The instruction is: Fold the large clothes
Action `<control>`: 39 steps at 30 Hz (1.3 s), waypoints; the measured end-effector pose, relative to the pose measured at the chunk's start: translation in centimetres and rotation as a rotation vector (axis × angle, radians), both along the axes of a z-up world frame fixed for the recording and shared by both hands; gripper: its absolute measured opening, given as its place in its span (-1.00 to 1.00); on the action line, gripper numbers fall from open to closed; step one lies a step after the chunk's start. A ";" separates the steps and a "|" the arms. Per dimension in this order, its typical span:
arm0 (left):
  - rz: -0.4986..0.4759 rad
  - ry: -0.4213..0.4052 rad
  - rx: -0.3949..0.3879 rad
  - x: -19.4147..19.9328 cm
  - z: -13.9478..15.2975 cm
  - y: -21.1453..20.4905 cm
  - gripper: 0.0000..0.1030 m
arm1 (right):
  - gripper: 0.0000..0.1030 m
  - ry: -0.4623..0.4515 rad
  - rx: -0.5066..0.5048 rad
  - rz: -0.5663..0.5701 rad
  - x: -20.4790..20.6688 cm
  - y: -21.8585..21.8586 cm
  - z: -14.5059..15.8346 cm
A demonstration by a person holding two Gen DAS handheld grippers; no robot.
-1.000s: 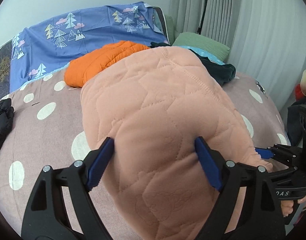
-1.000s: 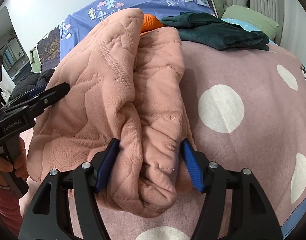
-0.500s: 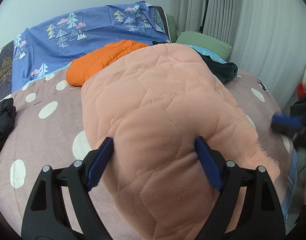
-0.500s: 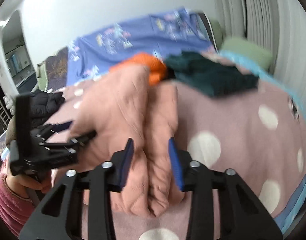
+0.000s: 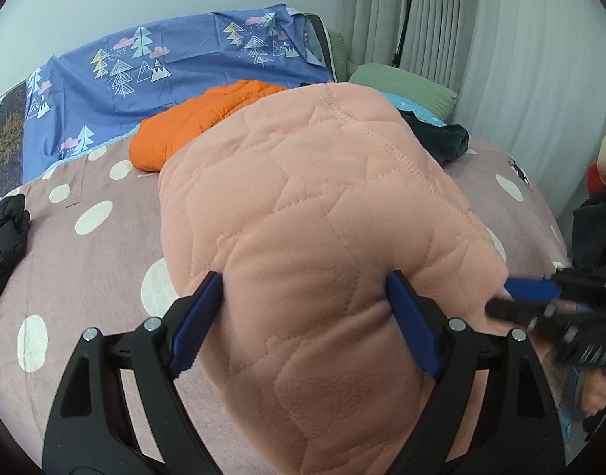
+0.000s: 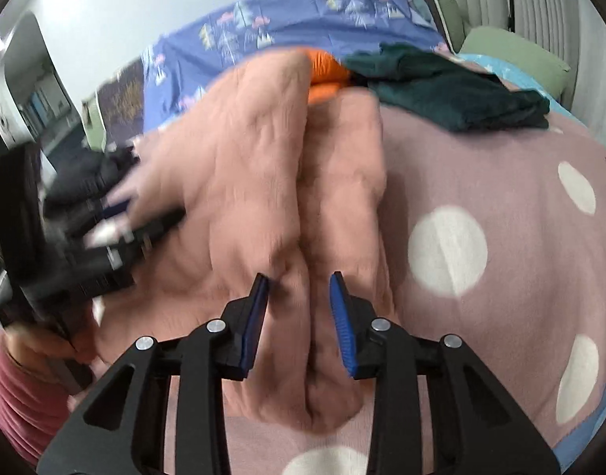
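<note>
A thick peach quilted garment (image 5: pixel 303 198) lies folded lengthwise on the bed. My left gripper (image 5: pixel 303 304) stands wide, its blue pads pressed into both sides of the garment's near bulge. In the right wrist view the same garment (image 6: pixel 243 158) shows two long folds side by side. There my right gripper (image 6: pixel 299 308) is narrowed around the near end of those folds, with fabric squeezed between its pads. The right gripper (image 5: pixel 540 293) also shows blurred at the garment's right edge in the left wrist view. The left gripper (image 6: pixel 105 229) is a blur at the garment's left side.
The bed has a pink cover with white dots (image 6: pixel 500 166). An orange jacket (image 5: pixel 208 118) and a dark green garment (image 6: pixel 453 87) lie behind the peach one. A black jacket (image 5: pixel 2 229) is at the left edge. A blue tree-print sheet (image 5: pixel 184 59), green pillow (image 5: pixel 402 83) and curtains stand at the back.
My right gripper has closed from a wide straddle to a narrow pinch on the folds and has risen a little. The left gripper and its hold look the same.
</note>
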State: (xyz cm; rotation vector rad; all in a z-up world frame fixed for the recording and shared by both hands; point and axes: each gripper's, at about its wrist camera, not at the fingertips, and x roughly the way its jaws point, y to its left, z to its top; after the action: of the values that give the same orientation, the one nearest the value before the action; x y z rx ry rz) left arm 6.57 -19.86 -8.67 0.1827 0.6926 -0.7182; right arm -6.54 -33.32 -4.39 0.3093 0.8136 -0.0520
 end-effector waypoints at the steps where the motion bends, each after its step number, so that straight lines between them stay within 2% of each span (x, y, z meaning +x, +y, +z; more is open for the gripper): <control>1: 0.001 0.000 -0.001 0.0 0.0 0.0 0.66 | -0.34 -0.012 0.015 0.009 0.4 -0.1 0.4; 3: 0.000 -0.001 0.004 0.0 0.0 0.0 0.66 | -0.34 -0.065 0.044 0.030 1.2 -0.3 1.5; 5: -0.001 -0.001 0.005 0.0 0.0 0.1 0.66 | -0.32 -0.092 -0.014 0.005 1.8 -0.5 1.7; 6: -0.001 0.000 0.004 0.0 0.0 0.1 0.66 | -0.29 -0.070 -0.035 -0.003 2.5 -0.4 0.9; 9: -0.011 -0.007 0.020 -0.1 -0.1 -0.1 0.66 | -0.16 -0.013 0.014 -0.012 3.8 -1.2 -1.5; 12: -0.019 -0.021 0.038 -0.3 0.0 -0.4 0.66 | -0.15 -0.013 0.023 -0.008 3.5 -1.6 -1.3; 17: -0.039 0.033 0.005 0.4 1.3 0.4 0.62 | -0.13 -0.022 0.053 -0.004 3.3 -2.2 -1.5; 19: -0.045 0.043 -0.030 0.8 2.4 1.1 0.34 | -0.12 -0.026 0.052 -0.008 3.2 -2.2 -1.7; 21: -0.034 0.038 -0.072 1.7 3.9 1.6 -0.23 | -0.12 -0.028 0.041 -0.008 3.1 -2.0 -1.7; 24: -0.005 0.023 -0.124 4.1 5.7 1.5 -0.24 | -0.12 -0.032 0.030 -0.008 3.0 -1.8 -1.6; 26: -0.017 0.070 -0.158 6.1 5.9 0.7 -0.24 | -0.12 -0.035 0.036 -0.004 2.9 -1.9 -1.7; 27: -0.012 0.097 -0.150 7.4 5.4 0.0 -0.23 | -0.11 -0.036 0.040 -0.002 2.9 -2.0 -1.8; 29: -0.005 0.130 -0.056 9.4 3.3 -1.7 -0.13 | -0.09 -0.037 0.046 0.002 2.9 -2.0 -1.8; 30: -0.020 0.119 -0.004 9.8 1.9 -2.7 -0.12 | -0.09 -0.037 0.044 0.003 3.0 -2.0 -1.7; 31: -0.036 0.063 0.033 9.7 0.6 -3.5 -0.12 | -0.08 -0.032 0.039 -0.001 3.2 -2.0 -1.7; 32: -0.037 0.045 0.020 9.6 0.1 -3.6 -0.12 | -0.08 -0.023 0.040 -0.001 3.4 -2.1 -1.5; 34: -0.016 0.080 -0.014 9.8 0.4 -3.2 -0.13 | -0.08 -0.024 0.060 0.017 3.3 -2.5 -0.7; 37: -0.034 0.062 0.023 9.6 0.7 -3.4 -0.15 | -0.11 -0.058 0.080 0.037 3.2 -3.3 1.6; 39: -0.033 0.084 0.007 10.0 0.7 -3.0 -0.16 | -0.15 -0.105 0.064 0.035 3.4 -3.6 3.3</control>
State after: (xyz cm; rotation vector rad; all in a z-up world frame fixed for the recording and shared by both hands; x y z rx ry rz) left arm 16.55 -22.91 -8.00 0.1712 0.7740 -0.7588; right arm -3.15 -36.89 -1.12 0.3554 0.7176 0.0231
